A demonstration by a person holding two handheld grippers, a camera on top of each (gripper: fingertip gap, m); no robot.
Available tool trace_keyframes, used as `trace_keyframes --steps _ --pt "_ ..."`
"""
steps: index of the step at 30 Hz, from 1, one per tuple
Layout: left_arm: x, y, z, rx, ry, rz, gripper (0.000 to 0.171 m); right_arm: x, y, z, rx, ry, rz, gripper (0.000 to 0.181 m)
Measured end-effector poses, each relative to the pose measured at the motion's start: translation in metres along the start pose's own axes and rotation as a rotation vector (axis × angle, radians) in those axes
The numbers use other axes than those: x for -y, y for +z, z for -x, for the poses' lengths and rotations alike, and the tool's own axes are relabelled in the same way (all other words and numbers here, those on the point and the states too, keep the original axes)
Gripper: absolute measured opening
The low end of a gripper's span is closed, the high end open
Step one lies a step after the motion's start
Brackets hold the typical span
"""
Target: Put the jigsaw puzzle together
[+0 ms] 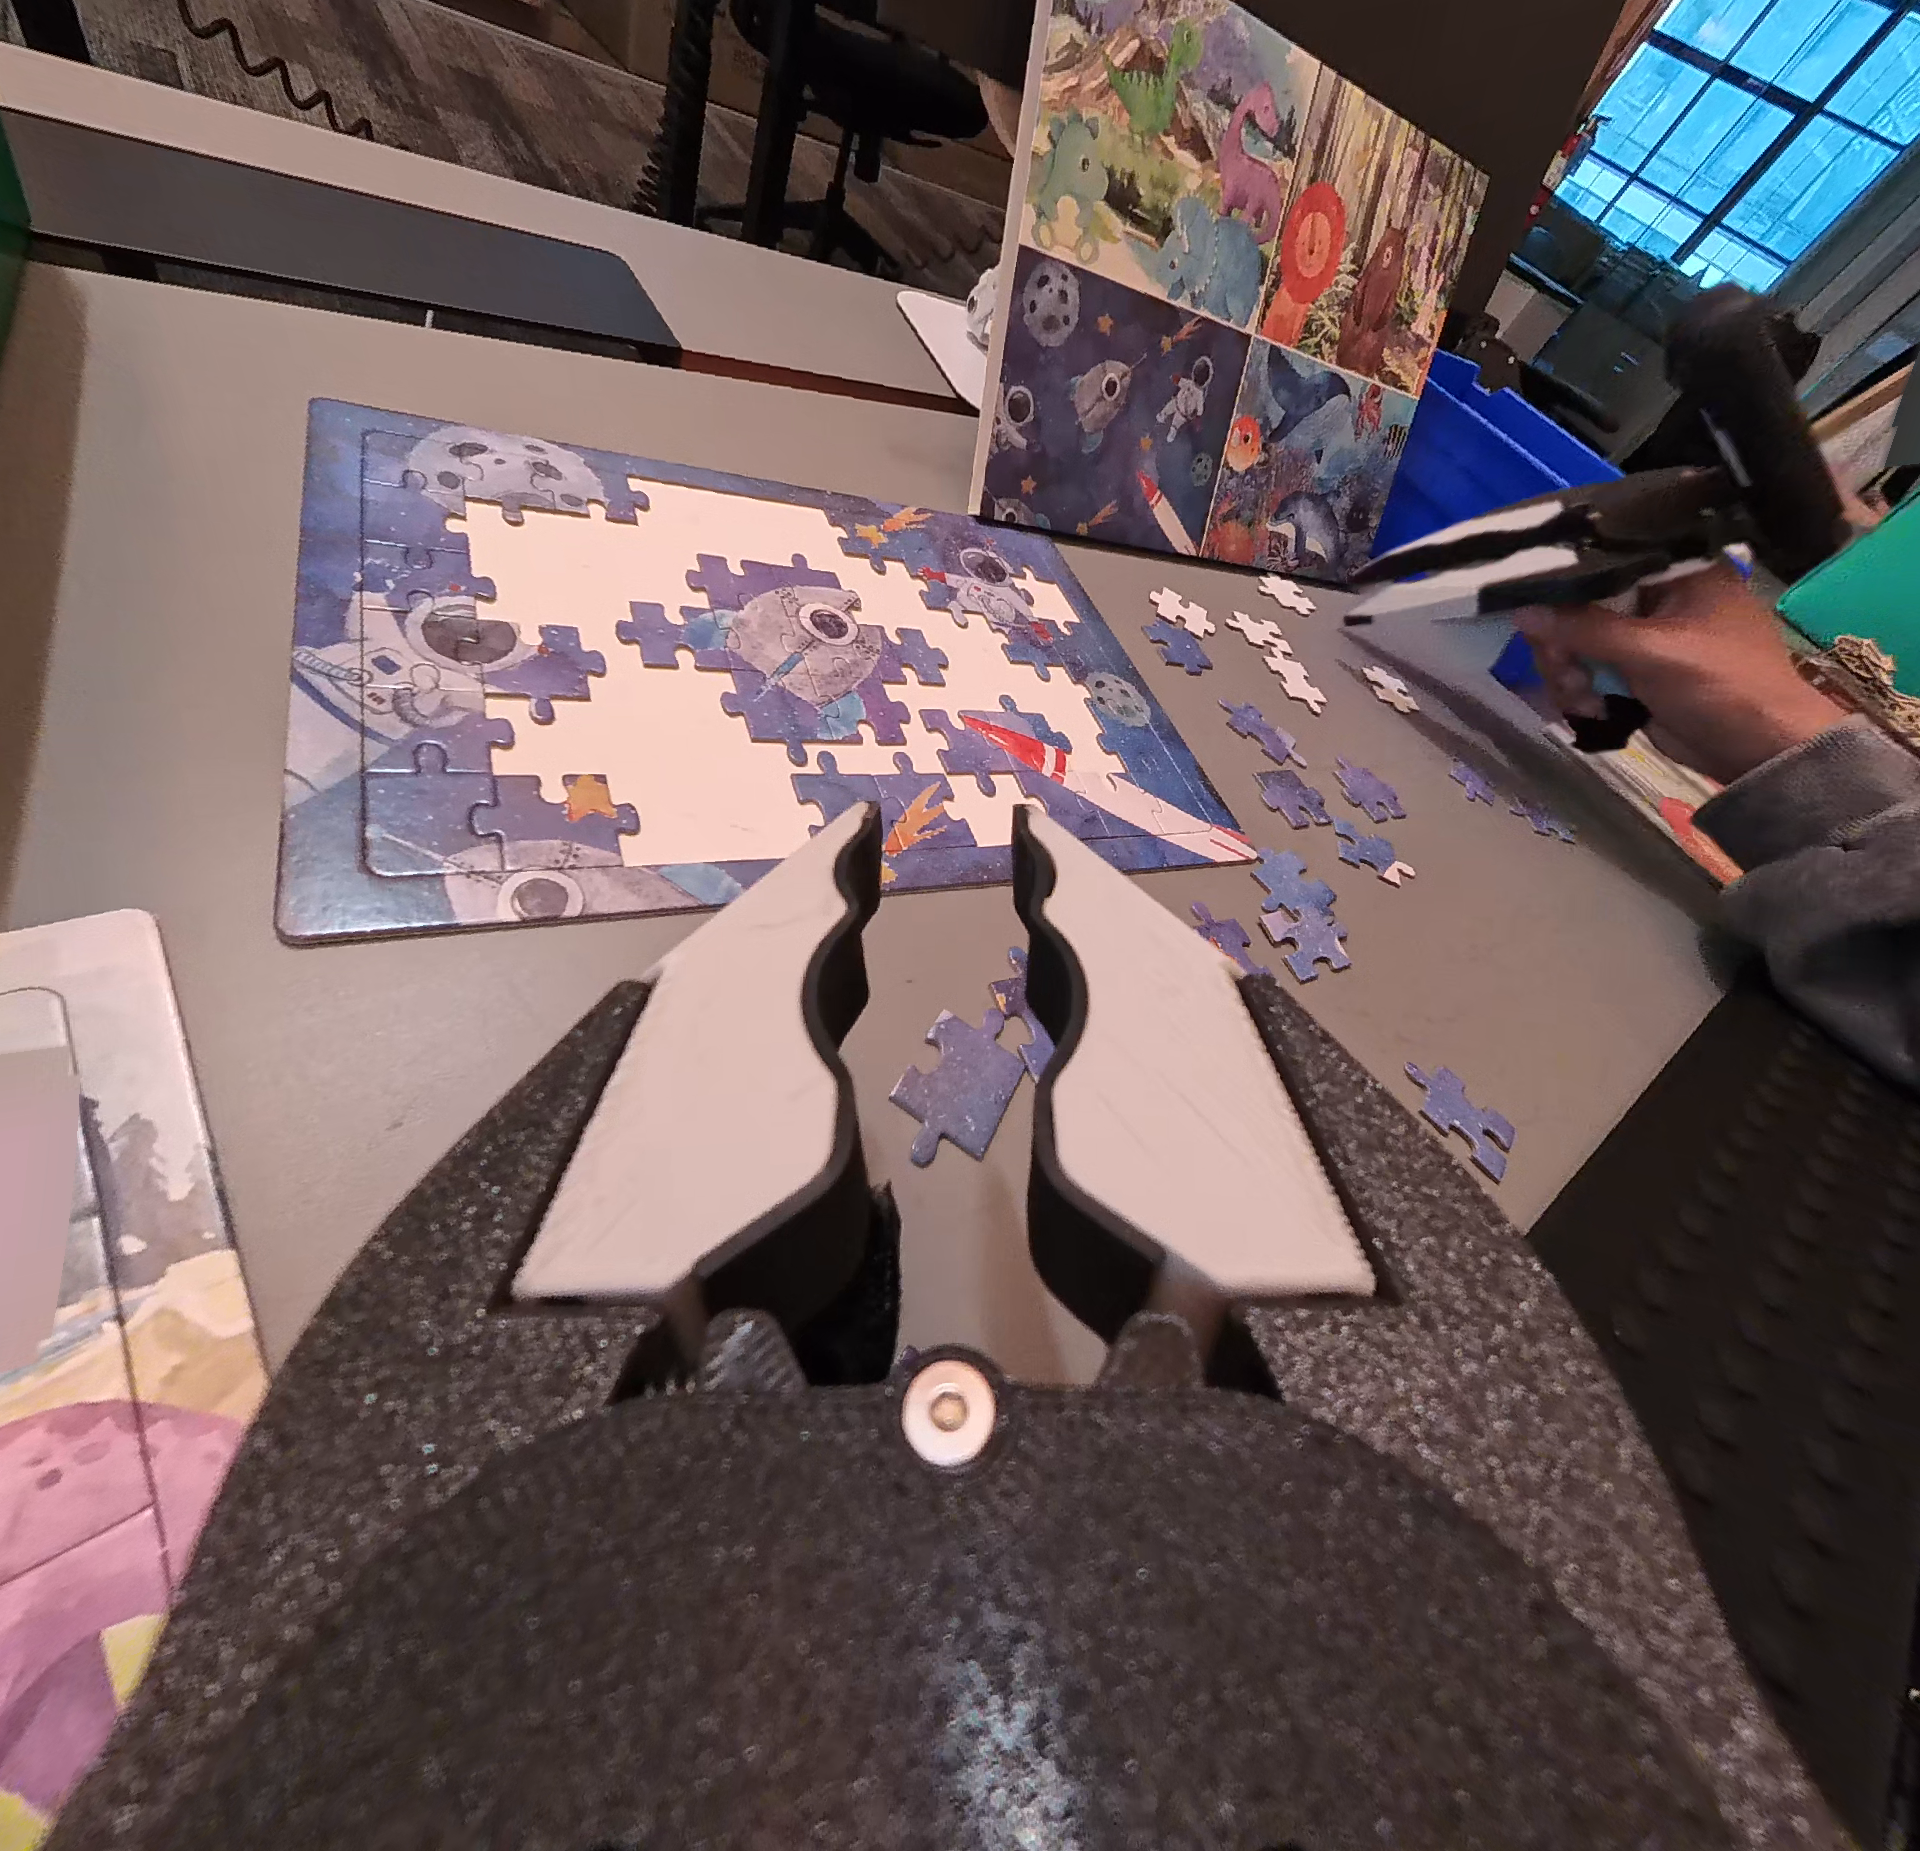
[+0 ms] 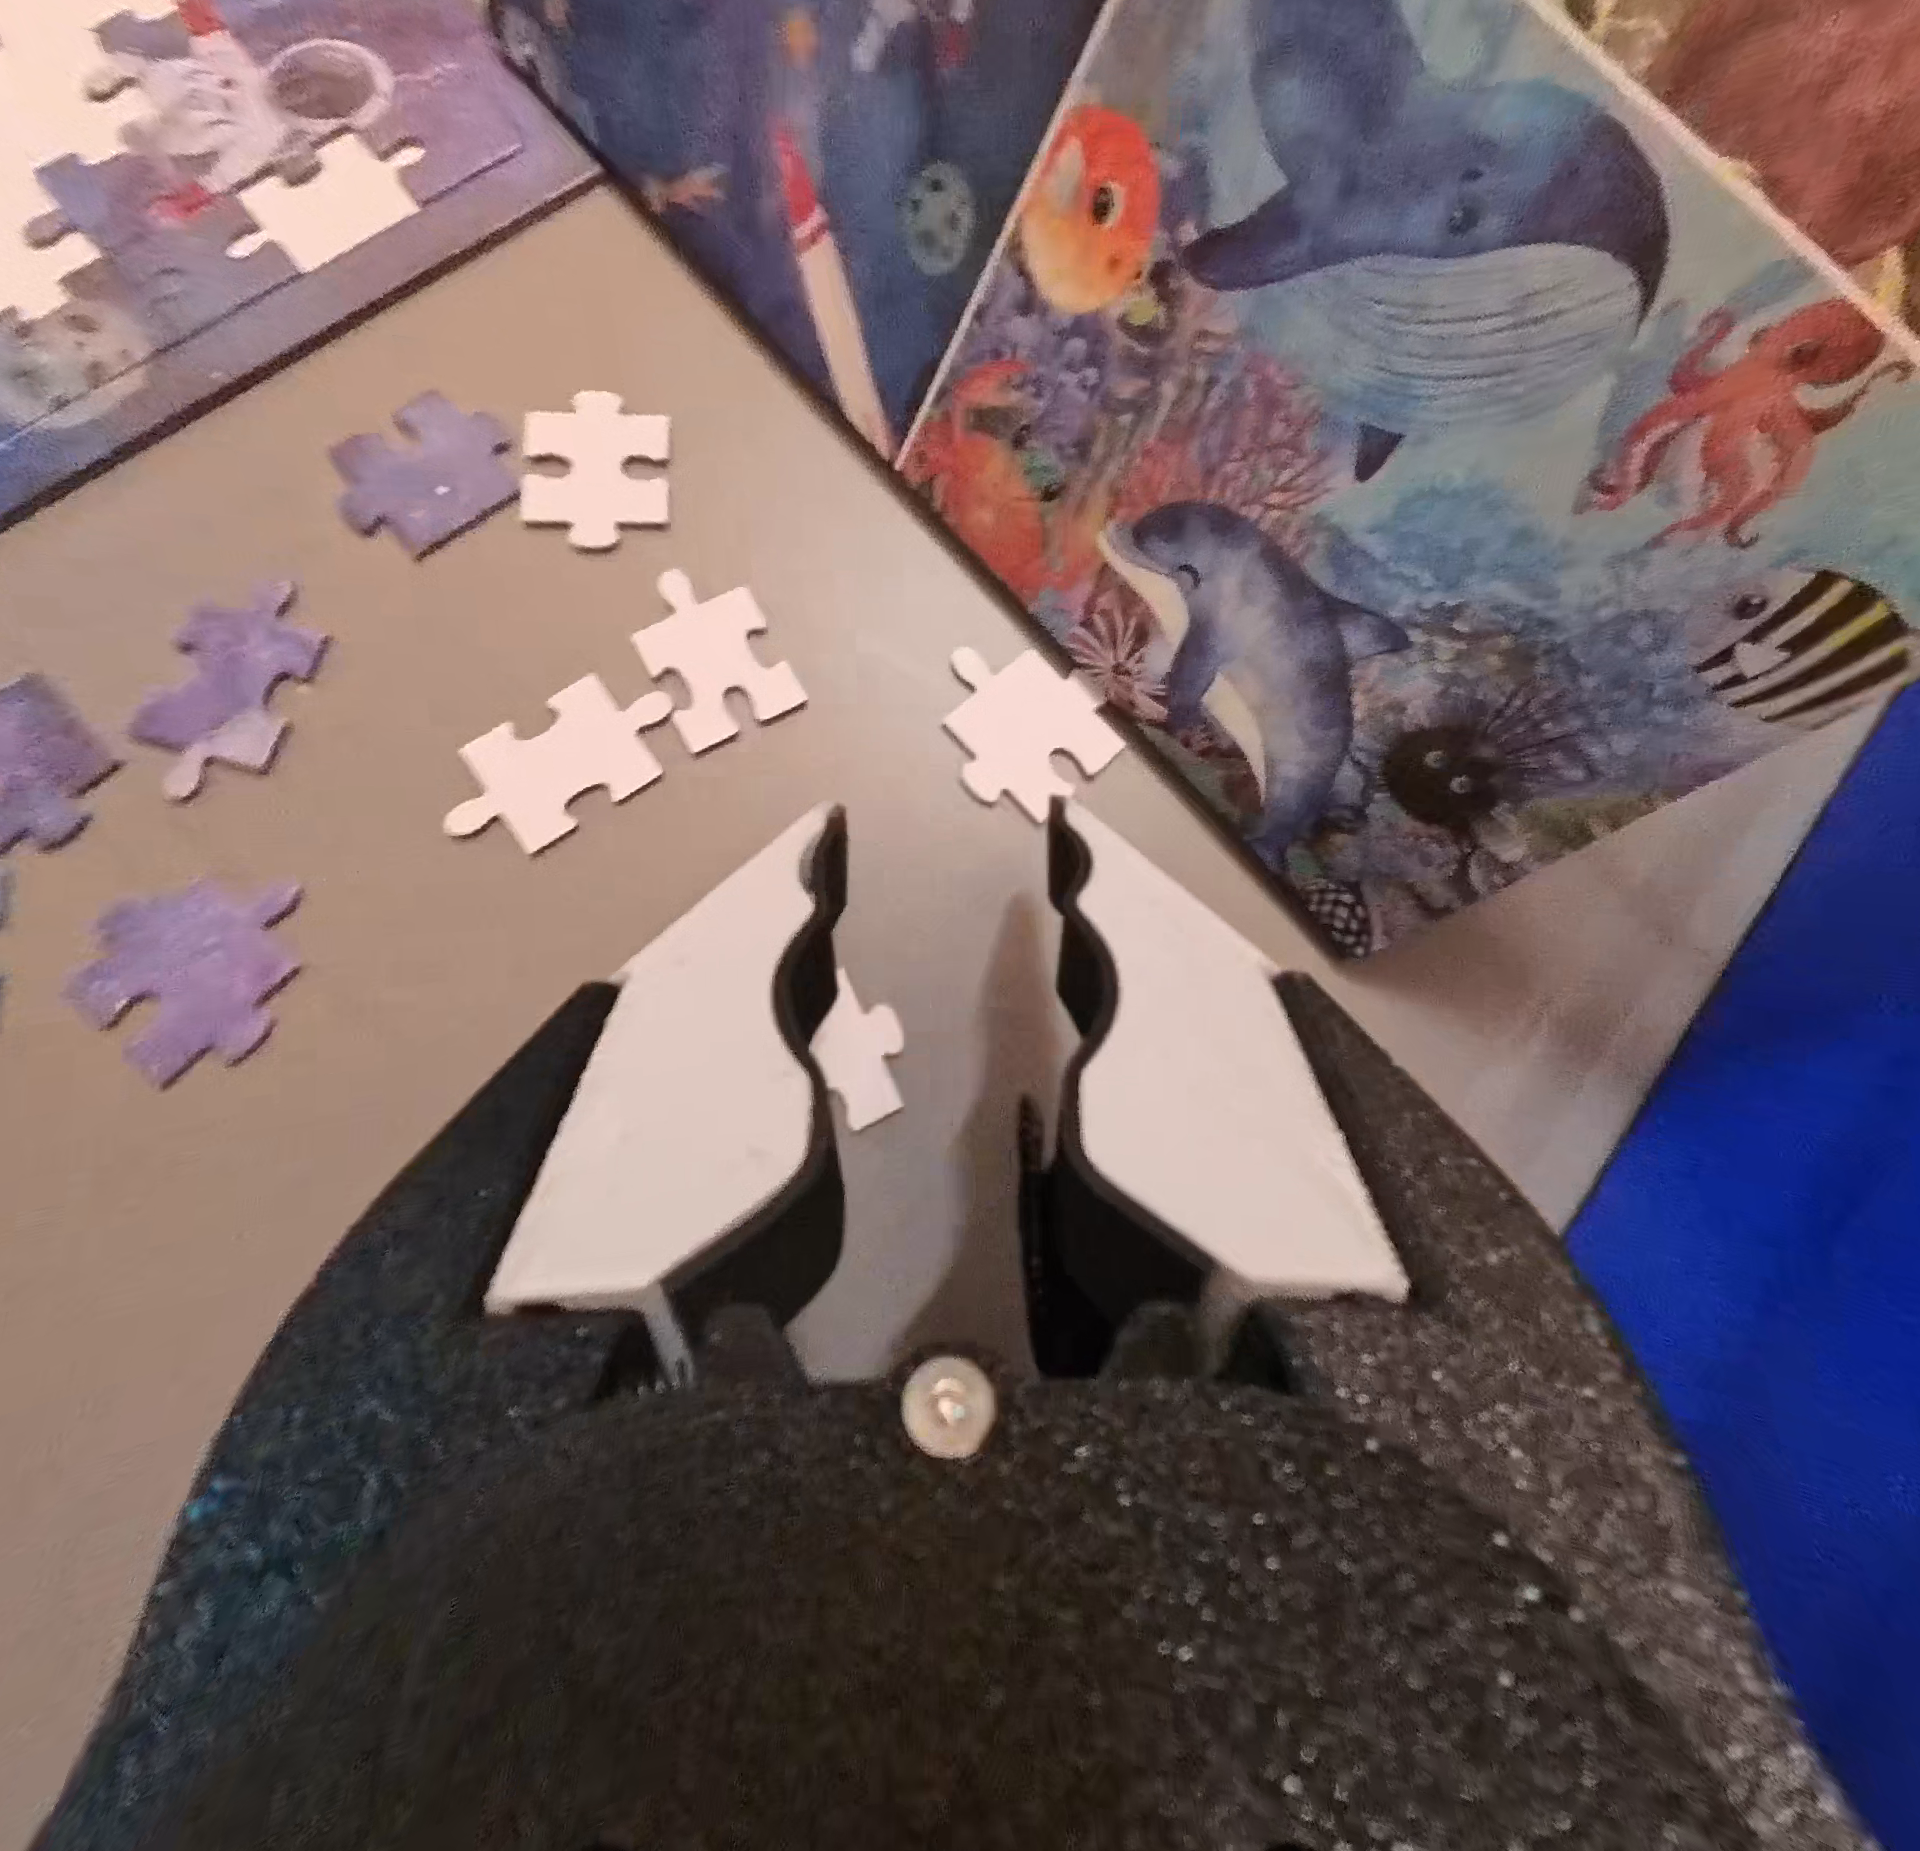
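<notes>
The space puzzle board (image 1: 332,658) lies on the grey table, with its border and some patches filled and much white base bare. My left gripper (image 1: 945,830) hovers open and empty above the board's near edge. A loose blue piece (image 1: 961,1084) lies on the table below it. More blue pieces (image 1: 1294,793) and white face-down pieces (image 1: 1179,612) are scattered right of the board. My right gripper (image 2: 945,825) is open and empty over the white pieces. One white piece (image 2: 1023,736) lies just ahead of its right fingertip. Another (image 2: 857,1053) lies on the table under its fingers. The right gripper also shows in the left wrist view (image 1: 1361,596).
The upright picture box (image 1: 1195,243) stands behind the loose pieces, close to my right gripper (image 2: 1403,451). A blue bin (image 1: 1475,471) sits to its right. Another puzzle board (image 1: 114,1230) lies at the near left. A black object (image 1: 1714,1282) is at the near right.
</notes>
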State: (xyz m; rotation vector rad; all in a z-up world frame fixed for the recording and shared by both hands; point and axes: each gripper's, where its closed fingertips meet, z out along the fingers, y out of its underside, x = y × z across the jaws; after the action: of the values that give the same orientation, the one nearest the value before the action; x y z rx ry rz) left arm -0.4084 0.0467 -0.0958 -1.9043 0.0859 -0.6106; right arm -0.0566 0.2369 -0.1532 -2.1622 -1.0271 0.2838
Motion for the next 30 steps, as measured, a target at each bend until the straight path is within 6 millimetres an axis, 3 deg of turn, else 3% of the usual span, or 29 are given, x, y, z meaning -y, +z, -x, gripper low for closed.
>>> trace_keyframes --steps 3,7,12,15,18,21,25,27,29,30 --pt "0.0 0.0 0.0 -0.001 -0.001 -0.001 0.024 0.005 0.013 -0.013 -0.04 0.067 0.014 0.04" --pt "0.0 0.0 0.0 -0.008 -0.01 -0.001 0.024 0.005 0.025 -0.014 -0.021 0.206 0.02 0.042" --pt "0.0 -0.001 0.0 -0.016 -0.017 -0.004 0.024 0.003 0.031 -0.018 -0.088 0.179 0.025 0.036" --pt "0.001 -0.001 -0.001 -0.019 -0.019 -0.009 0.024 -0.002 0.027 -0.012 -0.032 0.201 0.035 0.036" --pt "0.001 -0.002 0.0 -0.021 -0.026 -0.011 0.024 -0.011 0.014 0.015 0.105 0.11 0.062 0.036" --pt "0.001 -0.002 0.0 -0.023 -0.032 -0.013 0.024 -0.02 0.003 0.026 0.143 0.054 0.068 0.037" --pt "0.0 -0.001 0.0 -0.027 -0.039 -0.003 0.024 -0.005 -0.019 0.029 0.132 -0.085 -0.031 0.043" --pt "0.0 -0.001 0.001 -0.025 -0.042 -0.006 0.024 -0.002 -0.022 0.021 0.076 -0.044 -0.028 0.044" --pt "0.0 -0.001 0.002 -0.025 -0.048 -0.007 0.024 -0.012 -0.013 0.022 0.095 0.086 0.059 0.059" --pt "0.0 -0.001 0.002 -0.026 -0.051 -0.006 0.024 -0.018 -0.008 0.02 0.068 0.144 0.1 0.058"
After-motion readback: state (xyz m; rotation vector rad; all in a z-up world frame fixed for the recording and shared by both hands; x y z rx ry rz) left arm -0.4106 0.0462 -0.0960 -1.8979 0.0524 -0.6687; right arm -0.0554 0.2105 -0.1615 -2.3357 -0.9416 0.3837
